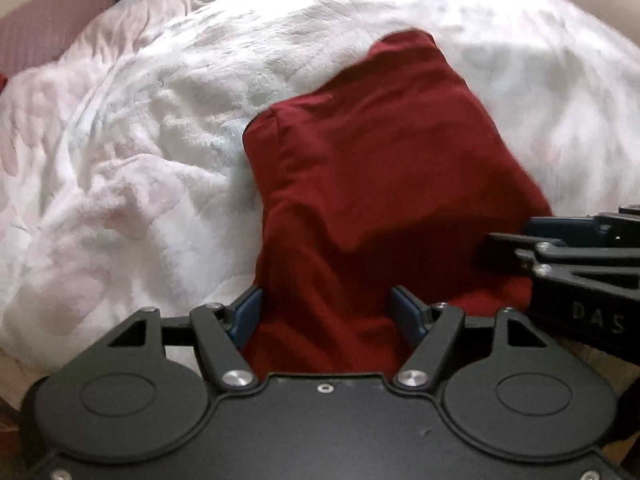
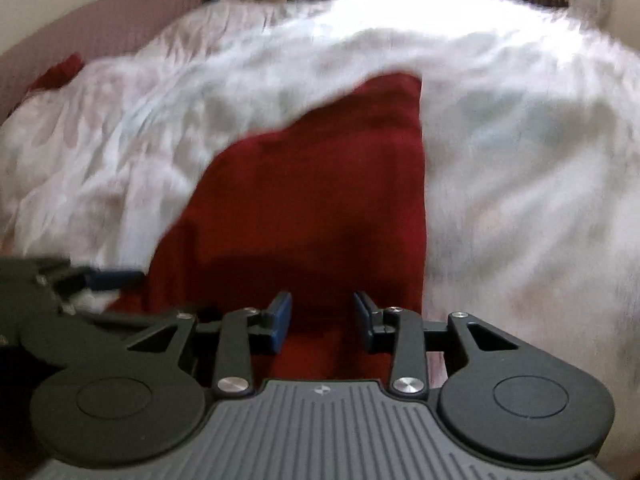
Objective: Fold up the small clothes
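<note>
Now both tools, left [image 1: 326,316] and right [image 2: 322,322], gape over red cloth [image 1: 380,168].

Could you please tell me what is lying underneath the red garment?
The red garment lies on a rumpled white blanket, which shows all around it. Anything directly beneath the cloth is covered and cannot be seen.

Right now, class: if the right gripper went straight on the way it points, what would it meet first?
The right gripper, open, would most likely meet the red garment lying directly ahead on the white blanket; blur leaves depth uncertain.
</note>
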`<action>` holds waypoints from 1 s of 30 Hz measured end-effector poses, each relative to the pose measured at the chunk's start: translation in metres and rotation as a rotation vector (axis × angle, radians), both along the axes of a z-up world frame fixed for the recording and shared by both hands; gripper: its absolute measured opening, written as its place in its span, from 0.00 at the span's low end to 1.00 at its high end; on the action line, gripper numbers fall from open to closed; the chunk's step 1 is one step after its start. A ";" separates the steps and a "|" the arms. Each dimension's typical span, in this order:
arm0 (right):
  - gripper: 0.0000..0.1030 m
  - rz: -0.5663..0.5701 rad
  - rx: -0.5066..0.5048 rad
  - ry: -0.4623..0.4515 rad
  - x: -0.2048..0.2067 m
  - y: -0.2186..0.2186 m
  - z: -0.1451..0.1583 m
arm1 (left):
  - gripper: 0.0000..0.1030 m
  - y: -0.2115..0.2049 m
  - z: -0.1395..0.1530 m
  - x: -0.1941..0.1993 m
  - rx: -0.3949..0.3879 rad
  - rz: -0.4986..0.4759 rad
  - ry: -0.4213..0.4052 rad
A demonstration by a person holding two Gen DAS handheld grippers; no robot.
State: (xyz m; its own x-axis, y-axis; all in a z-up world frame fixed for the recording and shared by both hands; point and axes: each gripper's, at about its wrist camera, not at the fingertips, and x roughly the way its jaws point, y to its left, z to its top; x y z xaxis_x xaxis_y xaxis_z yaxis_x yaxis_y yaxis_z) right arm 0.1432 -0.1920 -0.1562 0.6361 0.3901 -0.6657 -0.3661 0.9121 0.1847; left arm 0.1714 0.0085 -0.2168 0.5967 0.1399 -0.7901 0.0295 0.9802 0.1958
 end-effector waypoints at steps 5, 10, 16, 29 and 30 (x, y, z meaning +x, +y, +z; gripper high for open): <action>0.42 0.039 -0.031 -0.022 -0.027 -0.013 -0.005 | 0.70 0.015 -0.001 -0.023 -0.062 -0.009 0.034; 0.43 0.040 -0.017 0.004 -0.034 -0.022 0.008 | 0.70 0.036 0.008 -0.032 -0.145 0.027 0.071; 0.44 0.021 0.005 -0.022 -0.026 -0.017 0.029 | 0.68 0.047 0.045 -0.027 -0.205 0.040 0.000; 0.36 0.023 -0.089 -0.008 0.013 -0.011 0.010 | 0.71 0.069 0.016 0.011 -0.129 0.085 0.063; 0.42 0.010 -0.120 -0.008 0.010 -0.017 0.006 | 0.71 0.073 0.016 0.008 -0.136 0.080 0.069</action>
